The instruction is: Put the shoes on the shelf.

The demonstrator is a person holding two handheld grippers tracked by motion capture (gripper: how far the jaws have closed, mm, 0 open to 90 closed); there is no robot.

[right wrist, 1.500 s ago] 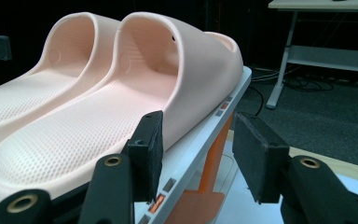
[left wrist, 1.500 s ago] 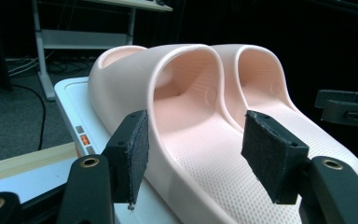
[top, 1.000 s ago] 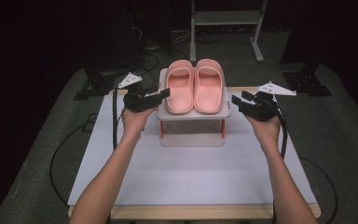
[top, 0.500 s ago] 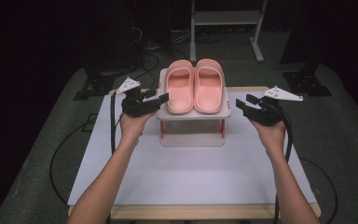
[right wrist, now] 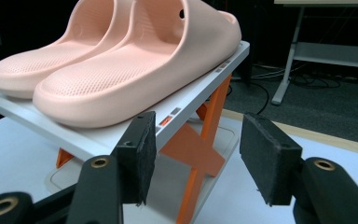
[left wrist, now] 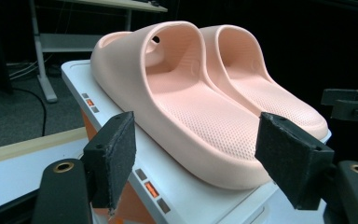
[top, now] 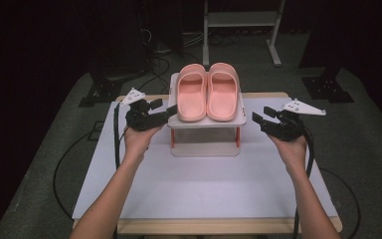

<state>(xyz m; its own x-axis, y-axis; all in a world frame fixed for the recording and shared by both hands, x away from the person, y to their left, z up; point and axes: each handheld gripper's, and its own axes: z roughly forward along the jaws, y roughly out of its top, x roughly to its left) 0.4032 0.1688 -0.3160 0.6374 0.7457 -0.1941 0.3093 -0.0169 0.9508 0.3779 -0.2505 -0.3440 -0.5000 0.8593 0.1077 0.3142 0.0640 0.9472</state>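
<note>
Two pink slippers, the left slipper and the right slipper, lie side by side on the top shelf of a small white rack with orange legs. My left gripper is open at the rack's left front corner, its jaws wide around the left slipper's heel without touching it. My right gripper is open just off the rack's right front corner, with nothing between its jaws. In the right gripper view the right slipper lies above and ahead of the pads.
The rack stands at the back middle of a white table top with a wooden front edge. Black cables trail from both grippers along the forearms. A white stand and dark floor lie beyond the table.
My left gripper has edged closer to the rack's left corner. My right gripper has drawn back a little to the right, away from the rack.
</note>
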